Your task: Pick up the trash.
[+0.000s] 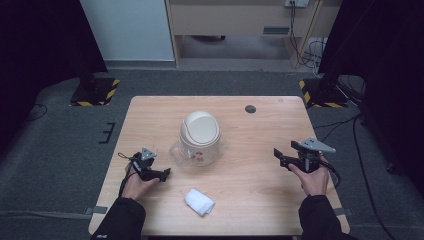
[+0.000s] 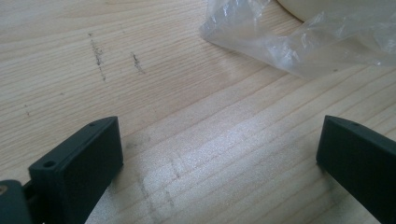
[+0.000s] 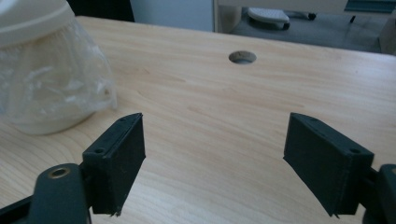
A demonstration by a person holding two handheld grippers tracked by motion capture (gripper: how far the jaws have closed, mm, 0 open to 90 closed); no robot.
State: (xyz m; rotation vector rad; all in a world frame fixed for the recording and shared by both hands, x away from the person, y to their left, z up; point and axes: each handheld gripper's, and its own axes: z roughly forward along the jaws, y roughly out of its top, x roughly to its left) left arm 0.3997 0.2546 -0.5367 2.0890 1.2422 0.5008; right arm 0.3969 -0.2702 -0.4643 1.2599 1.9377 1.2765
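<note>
The person's two forearms, in dark sleeves, come in from the bottom of the high view, one toward each side. The left hand (image 1: 136, 186) holds the left claw (image 1: 165, 173) low over the surface (image 1: 260, 150), pointing inward and toward the person's right. In the left gripper view its two black jaws stand wide apart with nothing between them. The right hand (image 1: 314, 180) holds the right claw (image 1: 278, 156) out near the right edge, seemingly a little higher, though the height is hard to judge; it points inward, toward the left. Its jaws also stand wide apart, nothing between them.
</note>
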